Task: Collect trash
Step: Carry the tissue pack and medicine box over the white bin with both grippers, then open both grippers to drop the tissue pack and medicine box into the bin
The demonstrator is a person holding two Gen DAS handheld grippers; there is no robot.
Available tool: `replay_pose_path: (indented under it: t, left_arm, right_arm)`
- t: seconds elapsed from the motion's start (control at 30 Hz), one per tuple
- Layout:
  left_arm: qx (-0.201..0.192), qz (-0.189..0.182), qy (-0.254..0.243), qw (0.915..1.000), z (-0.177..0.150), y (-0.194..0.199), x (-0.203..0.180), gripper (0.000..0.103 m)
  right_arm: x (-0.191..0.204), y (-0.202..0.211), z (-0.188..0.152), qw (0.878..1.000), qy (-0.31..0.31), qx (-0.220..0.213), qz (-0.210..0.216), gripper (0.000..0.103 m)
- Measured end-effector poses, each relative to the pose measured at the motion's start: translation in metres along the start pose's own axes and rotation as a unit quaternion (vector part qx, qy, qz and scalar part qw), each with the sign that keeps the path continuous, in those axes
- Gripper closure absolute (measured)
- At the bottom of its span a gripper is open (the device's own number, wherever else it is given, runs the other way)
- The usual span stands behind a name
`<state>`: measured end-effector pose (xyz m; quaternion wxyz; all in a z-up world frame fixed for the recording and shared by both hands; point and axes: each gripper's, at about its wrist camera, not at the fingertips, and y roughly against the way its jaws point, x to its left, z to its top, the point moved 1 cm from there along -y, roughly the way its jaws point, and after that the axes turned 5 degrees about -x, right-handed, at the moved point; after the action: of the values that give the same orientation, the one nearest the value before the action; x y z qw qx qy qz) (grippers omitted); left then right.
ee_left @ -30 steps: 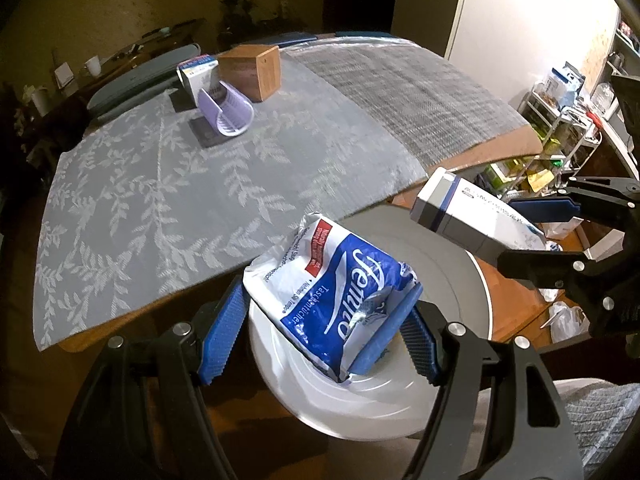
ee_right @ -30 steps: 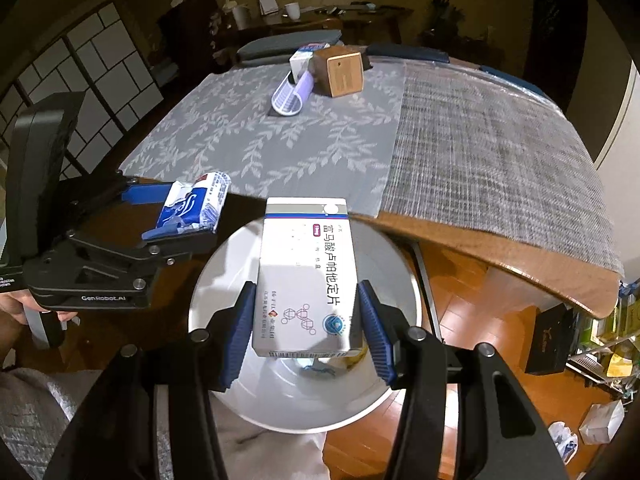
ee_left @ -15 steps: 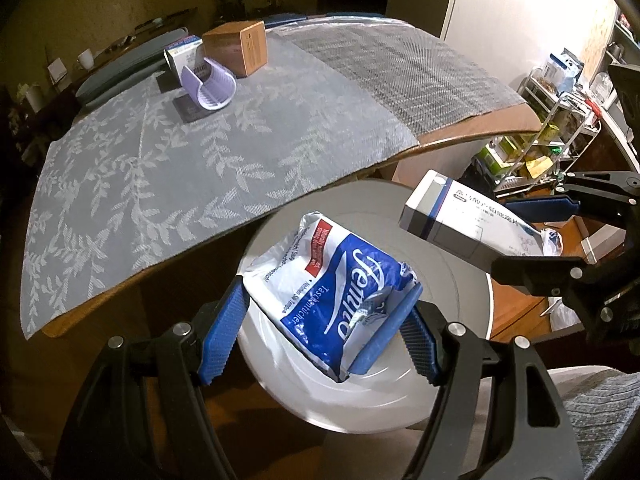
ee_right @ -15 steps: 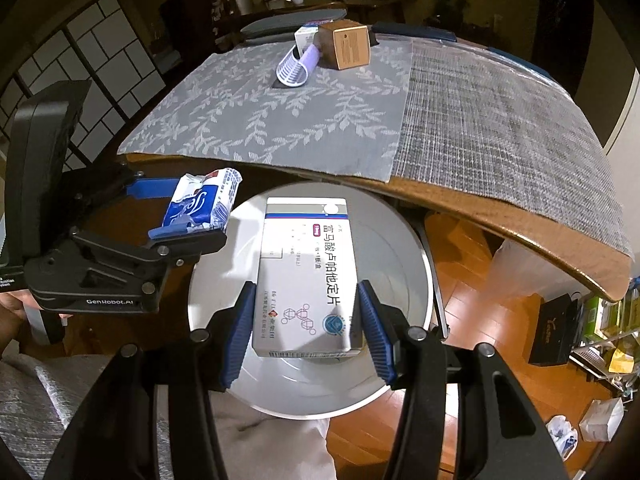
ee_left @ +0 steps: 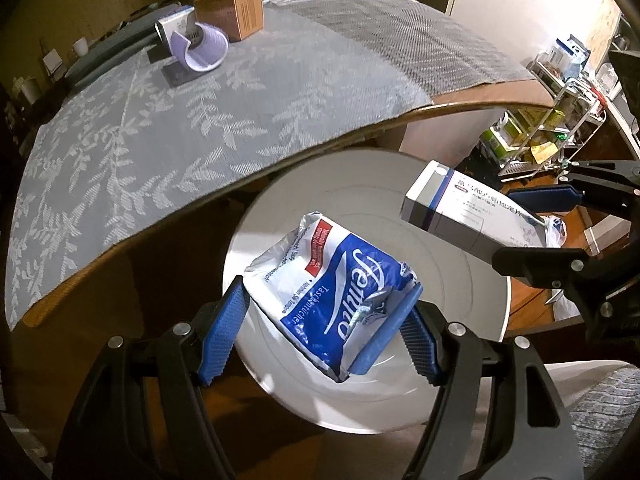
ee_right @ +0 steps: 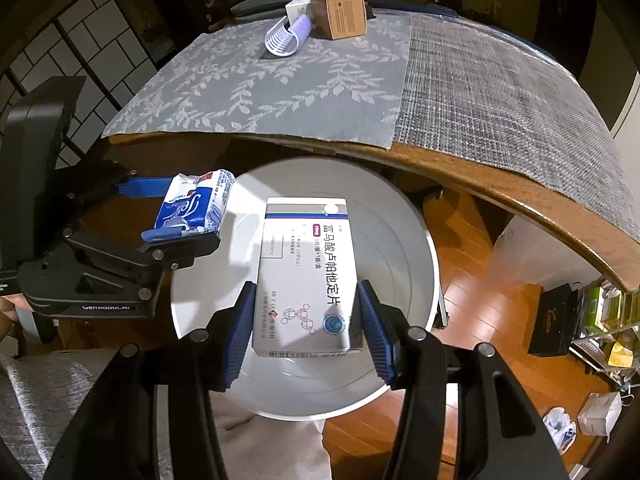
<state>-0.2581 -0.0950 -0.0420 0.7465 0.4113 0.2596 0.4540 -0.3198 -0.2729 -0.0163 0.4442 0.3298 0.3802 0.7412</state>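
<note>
Both my grippers are loaded above the white trash bin (ee_right: pixel 416 248), which stands below the table edge. My left gripper (ee_left: pixel 326 316) pinches a blue-and-white Tempo tissue pack (ee_left: pixel 332 280) between its blue pads. My right gripper (ee_right: pixel 306 320) clamps a white medicine box (ee_right: pixel 306 276) by its long sides, directly over the bin opening. On the leaf-pattern tablecloth (ee_right: pixel 256 92) sits a brown cardboard box (ee_right: pixel 340 14).

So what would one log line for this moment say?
left gripper: shut on tissue pack | right gripper: shut on medicine box | both above white bin
</note>
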Motion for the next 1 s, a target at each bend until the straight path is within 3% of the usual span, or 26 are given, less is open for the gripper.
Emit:
replay_pose_path:
  t: [1.0]
  left_arm:
    - [0.051,0.0,-0.011,0.9987,0.0,-0.049,-0.008,0.031]
  right_arm:
    - [0.003,-0.066,0.006,0.999,-0.006,0.047,-0.008,0.053]
